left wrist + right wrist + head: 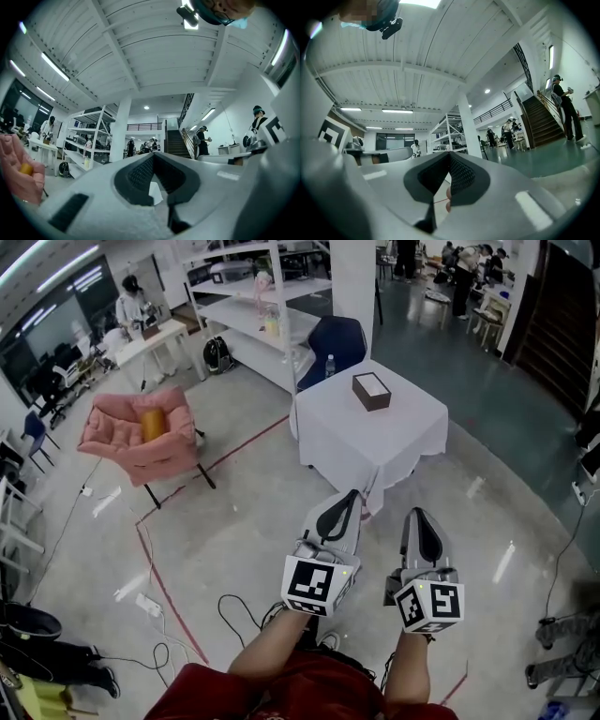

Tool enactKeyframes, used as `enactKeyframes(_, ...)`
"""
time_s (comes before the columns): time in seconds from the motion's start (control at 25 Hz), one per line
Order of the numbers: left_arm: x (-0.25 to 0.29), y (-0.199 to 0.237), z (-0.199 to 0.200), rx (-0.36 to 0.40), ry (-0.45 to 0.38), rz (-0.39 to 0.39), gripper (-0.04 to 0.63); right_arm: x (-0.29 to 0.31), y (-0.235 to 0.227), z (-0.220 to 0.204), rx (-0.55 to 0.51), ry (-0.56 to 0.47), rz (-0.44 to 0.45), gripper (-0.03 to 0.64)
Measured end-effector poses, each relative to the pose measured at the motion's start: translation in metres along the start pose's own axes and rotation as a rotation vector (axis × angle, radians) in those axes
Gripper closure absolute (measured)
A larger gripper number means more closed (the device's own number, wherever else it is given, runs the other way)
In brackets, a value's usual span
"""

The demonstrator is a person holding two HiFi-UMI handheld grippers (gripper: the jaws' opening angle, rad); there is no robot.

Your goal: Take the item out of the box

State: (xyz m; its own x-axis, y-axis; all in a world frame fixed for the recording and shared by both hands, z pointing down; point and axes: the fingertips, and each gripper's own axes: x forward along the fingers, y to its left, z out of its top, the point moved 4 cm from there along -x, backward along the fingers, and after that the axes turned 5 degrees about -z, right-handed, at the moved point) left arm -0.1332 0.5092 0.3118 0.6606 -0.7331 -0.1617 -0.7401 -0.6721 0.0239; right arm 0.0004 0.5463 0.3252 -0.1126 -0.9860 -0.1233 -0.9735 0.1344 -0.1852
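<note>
Head view: box (pixel 372 390) set on table (pixel 412 432), well apart from left gripper (pixel 349 501) and right gripper (pixel 419 517).
Left gripper view: jaws pressed together, nothing held.
Right gripper view: same.
Item judged light, probably soft; to be pinched at white top.

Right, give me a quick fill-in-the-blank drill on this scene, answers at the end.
The brown box sits on a table covered with a ____ cloth.
The left claw and the right claw are both ____, gripping nothing.
The armchair left of the table in the head view is ____.
Missing words: white; shut; pink.
</note>
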Motion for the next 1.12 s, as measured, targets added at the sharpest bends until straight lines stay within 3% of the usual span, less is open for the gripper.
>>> enactKeyframes(0.56,0.041,0.031,-0.014,-0.031,-0.019,0.011,0.598,0.049,-0.016,-0.008,-0.02,0.006,0.001,0.617)
enactKeyframes(1.12,0.13,0.135,-0.035,-0.04,-0.004,-0.001,0.597,0.186,-0.017,-0.025,-0.049,0.022,-0.013,0.617)
